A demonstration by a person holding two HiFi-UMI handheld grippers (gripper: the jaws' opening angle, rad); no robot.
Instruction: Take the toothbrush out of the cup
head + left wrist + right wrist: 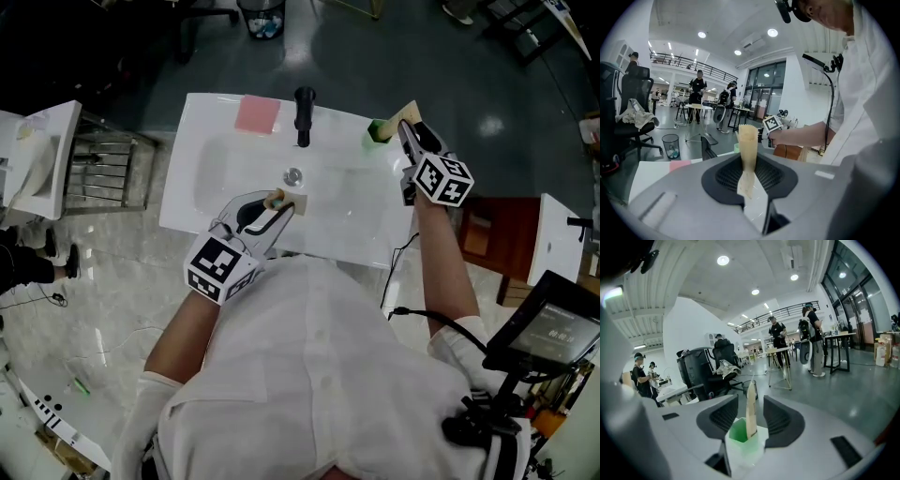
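Ok so quick rundown, L to R. White sink (pixel 202 122) w/ a pink pad (pixel 256 114) on the back ledge. Left gripper (pixel 279 202) hangs over the front half of the basin, clenched on a beige stick (pixel 748 145) that stands upright between the pads (prob another brush tbh, can't say for sure). Just past it is the drain (pixel 293 175), w/ the black tap (pixel 304 114) at the back, middle. Then on the far right corner of the ledge sits the green cup (pixel 378 131). The toothbrush (pixel 406 113) is in it, leaning, top end poking up past the rim. So not out yet.

Right gripper (pixel 407 133) is right at the cup, jaws spread wide and gripping nothing. In its own view the cup (pixel 740 439) sits low between the two pads and the toothbrush (pixel 751 408) rises up the gap, touching neither side afaict.

Step imo: lining up for the grab, pre-grasp basically. Next move needs a nudge in so the pads bracket the brush above the cup's rim, not the cup itself. Then squeeze on the brush and pull pretty much straight up, so the cup doesn't tip or tag along. Left one could steady the cup but it's busy w/ its stick.
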